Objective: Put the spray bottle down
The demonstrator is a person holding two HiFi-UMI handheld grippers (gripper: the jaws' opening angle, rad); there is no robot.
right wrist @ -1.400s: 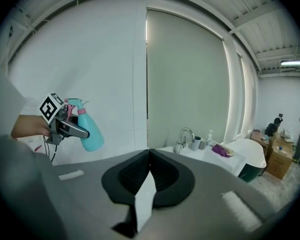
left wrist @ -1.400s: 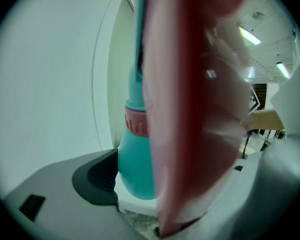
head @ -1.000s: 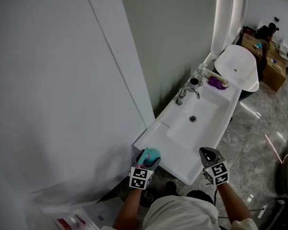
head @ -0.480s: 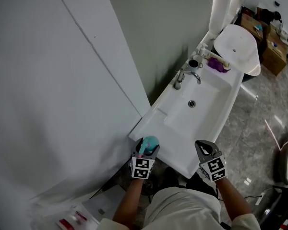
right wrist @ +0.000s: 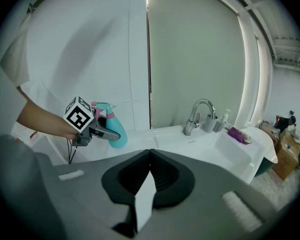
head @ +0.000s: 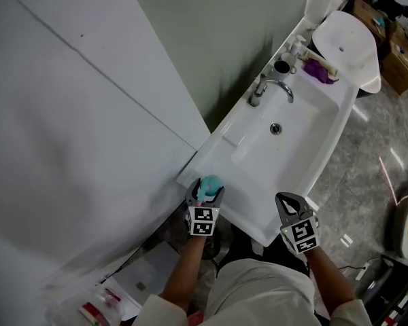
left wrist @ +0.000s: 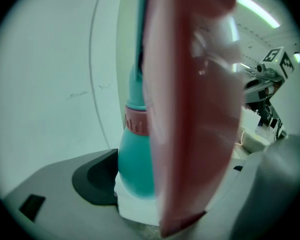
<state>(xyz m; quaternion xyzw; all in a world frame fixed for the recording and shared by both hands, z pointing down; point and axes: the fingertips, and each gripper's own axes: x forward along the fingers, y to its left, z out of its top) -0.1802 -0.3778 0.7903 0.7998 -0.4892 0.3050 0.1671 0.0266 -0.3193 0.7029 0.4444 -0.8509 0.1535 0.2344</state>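
Left gripper (head: pixel 204 199) clamps the spray bottle (head: pixel 211 183) at 7 o'clock on the sink counter (head: pixel 250 214), by a grey wall (head: pixel 211 39). Right gripper (head: pixel 290 202) has jaws together.

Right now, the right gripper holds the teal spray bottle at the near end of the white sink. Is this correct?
No. The left gripper holds the teal spray bottle at the near end of the white sink; the right gripper has its jaws shut on nothing. The head view shows this.
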